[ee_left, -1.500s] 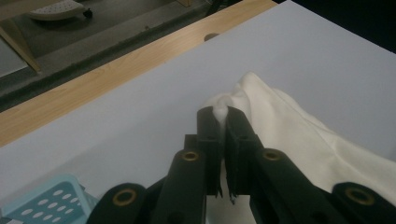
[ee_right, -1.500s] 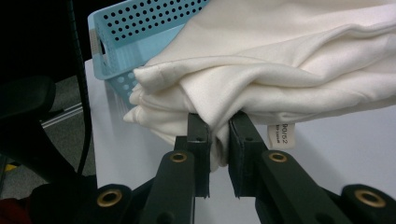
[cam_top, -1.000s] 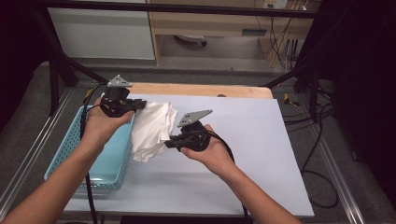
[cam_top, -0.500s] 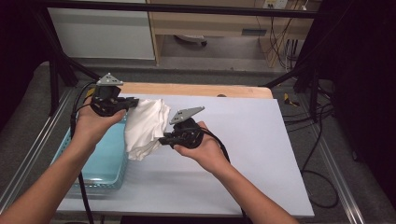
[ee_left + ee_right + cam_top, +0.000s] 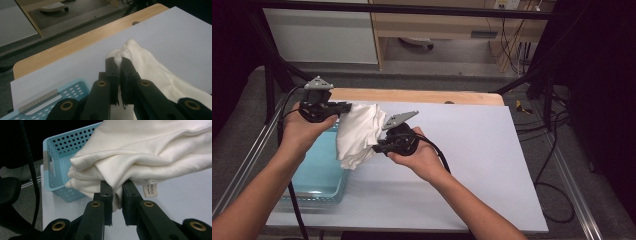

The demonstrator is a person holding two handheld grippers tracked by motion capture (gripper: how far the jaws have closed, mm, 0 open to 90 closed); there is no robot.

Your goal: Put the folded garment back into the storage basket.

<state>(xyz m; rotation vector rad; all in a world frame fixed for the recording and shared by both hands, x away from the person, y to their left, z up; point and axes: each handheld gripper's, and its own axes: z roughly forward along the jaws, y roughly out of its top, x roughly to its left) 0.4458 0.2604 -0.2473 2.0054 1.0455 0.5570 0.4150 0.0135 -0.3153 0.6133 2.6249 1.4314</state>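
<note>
A bunched white cloth (image 5: 357,134) hangs in the air between my two grippers, above the left part of the white table (image 5: 472,150). My left gripper (image 5: 343,106) is shut on the cloth's upper corner; in the left gripper view the fabric (image 5: 150,67) is pinched between the black jaws (image 5: 118,65). My right gripper (image 5: 377,146) is shut on a lower fold; the right gripper view has the cloth (image 5: 140,155) bunched over the jaws (image 5: 117,187), with a small label (image 5: 149,190) hanging beside them. A light blue perforated basket (image 5: 319,172) sits just left of and below the cloth.
The basket (image 5: 58,157) stands at the table's left edge, partly under my left forearm (image 5: 267,185). A wooden strip (image 5: 422,96) runs along the table's far edge. Cables (image 5: 557,190) lie on the floor to the right. Bare white table spreads to the right of the hands.
Both hands have carried the cloth leftward, toward the basket, and slightly up. Both grips have stayed shut on the fabric.
</note>
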